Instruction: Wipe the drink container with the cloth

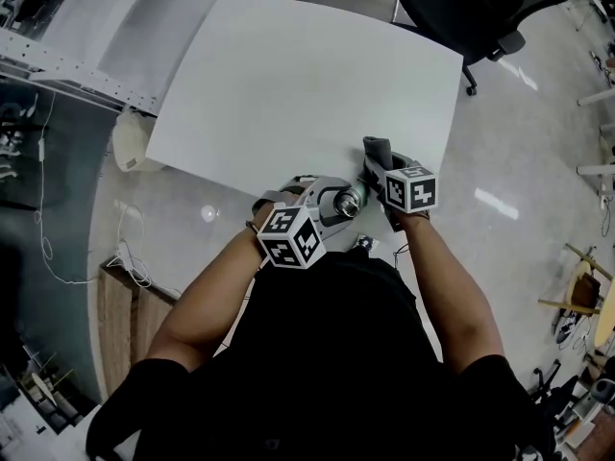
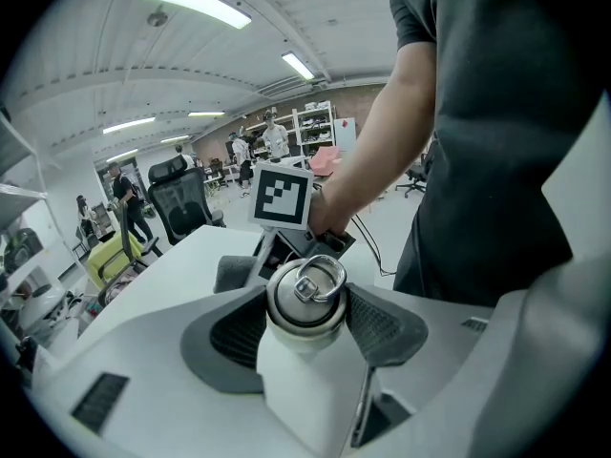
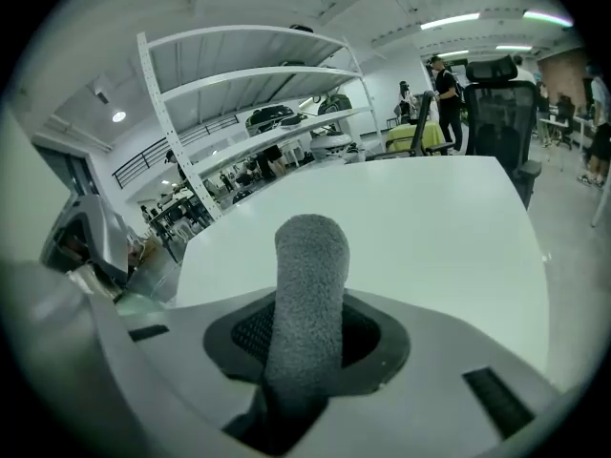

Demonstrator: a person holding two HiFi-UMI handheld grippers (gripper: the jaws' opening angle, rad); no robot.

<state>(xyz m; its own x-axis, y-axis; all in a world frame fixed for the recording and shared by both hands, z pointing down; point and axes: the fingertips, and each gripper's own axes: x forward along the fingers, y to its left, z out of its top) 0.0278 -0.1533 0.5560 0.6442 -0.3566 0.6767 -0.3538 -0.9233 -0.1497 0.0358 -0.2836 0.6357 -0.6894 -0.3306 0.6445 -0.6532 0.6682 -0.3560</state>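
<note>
My left gripper point(image 1: 332, 203) point(image 2: 307, 321) is shut on a white drink bottle point(image 2: 304, 332) with a metal cap and ring point(image 2: 307, 289); the cap point(image 1: 349, 202) points toward the right gripper. My right gripper point(image 1: 377, 166) point(image 3: 307, 340) is shut on a rolled grey cloth point(image 3: 307, 299) that sticks up between its jaws. In the head view the cloth point(image 1: 375, 149) lies over the near edge of the white table point(image 1: 307, 75), just right of the bottle's cap. In the left gripper view the cloth point(image 2: 234, 272) shows behind the bottle, apart from it.
A black office chair point(image 1: 471, 8) stands past the table's far right corner. White shelving point(image 3: 248, 74) lines the room to the left. Cables point(image 1: 58, 248) and a wooden board point(image 1: 120, 305) lie on the floor at my left.
</note>
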